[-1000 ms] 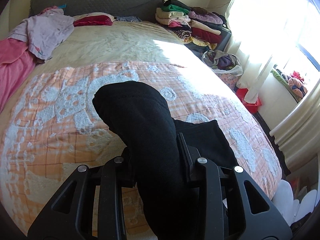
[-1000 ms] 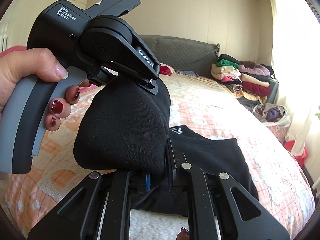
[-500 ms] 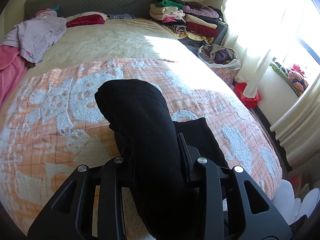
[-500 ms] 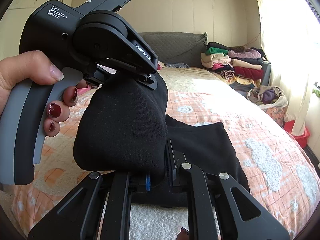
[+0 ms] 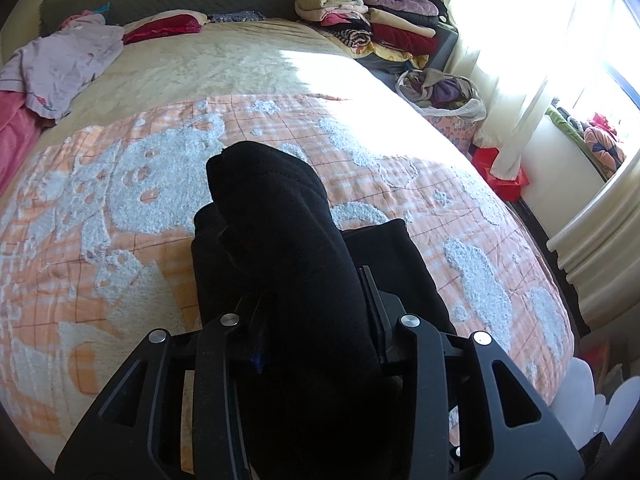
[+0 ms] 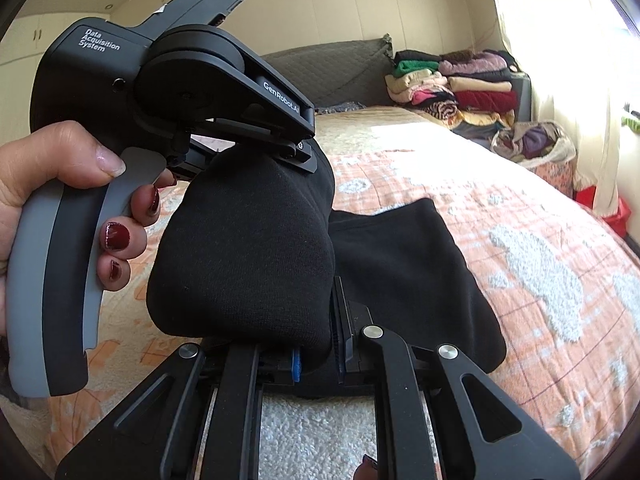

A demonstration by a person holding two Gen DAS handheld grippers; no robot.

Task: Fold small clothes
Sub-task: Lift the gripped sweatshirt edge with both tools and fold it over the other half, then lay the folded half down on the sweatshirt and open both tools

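While both grippers' fingers clamp black garment [image 5: 280, 240], folded clothes stack [image 5: 372, 28] beyond.

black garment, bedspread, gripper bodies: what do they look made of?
Black garment: looks like soft matte knit, probably cotton jersey or fleece; it bulges and drapes without shine.
Bedspread: woven peach check with raised white tufted patches, chenille-like.
Left gripper and right gripper: matte black moulded plastic with bright metal pivot pins, as far as it shows; the left handle is smooth grey.

"Data Acquisition System" on left gripper [image 6: 308, 152] body, "GenRobot.AI" on its arm, no other txt legible
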